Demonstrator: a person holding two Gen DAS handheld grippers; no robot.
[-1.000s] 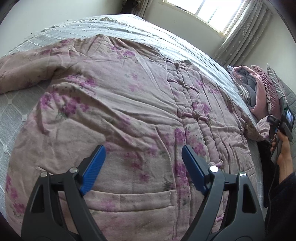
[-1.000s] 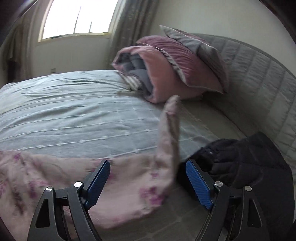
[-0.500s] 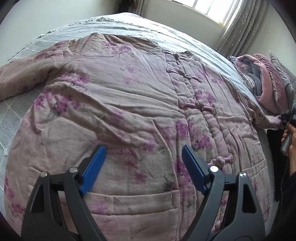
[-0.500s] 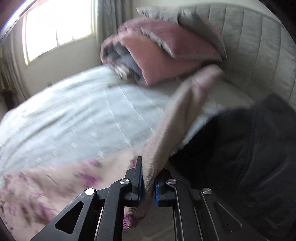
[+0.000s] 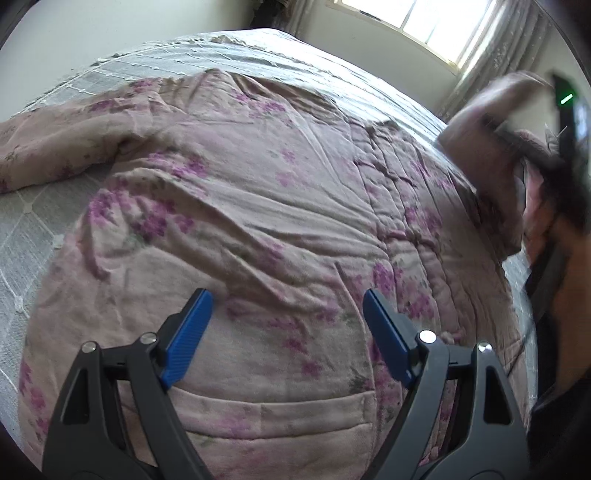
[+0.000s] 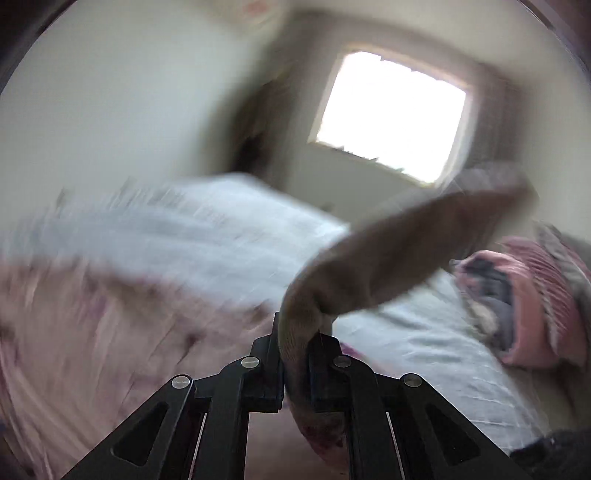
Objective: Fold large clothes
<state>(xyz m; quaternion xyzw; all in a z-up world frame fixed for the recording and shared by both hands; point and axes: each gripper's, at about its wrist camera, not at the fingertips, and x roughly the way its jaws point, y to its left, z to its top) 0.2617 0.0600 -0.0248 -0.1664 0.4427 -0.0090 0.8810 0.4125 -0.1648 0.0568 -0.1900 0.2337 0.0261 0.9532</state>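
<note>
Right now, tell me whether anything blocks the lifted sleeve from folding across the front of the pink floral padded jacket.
Nothing visible does. The right gripper is shut on the sleeve, raised above the bed. The pink floral padded jacket lies flat with a bare front; the left gripper hovers open near its hem pocket, off the likely landing area.

Home bedroom: a bed (image 5: 258, 48) with grey quilted cover fills the frame; curtained window (image 5: 436, 22) upper right; pillows (image 6: 532, 295) at right.
</note>
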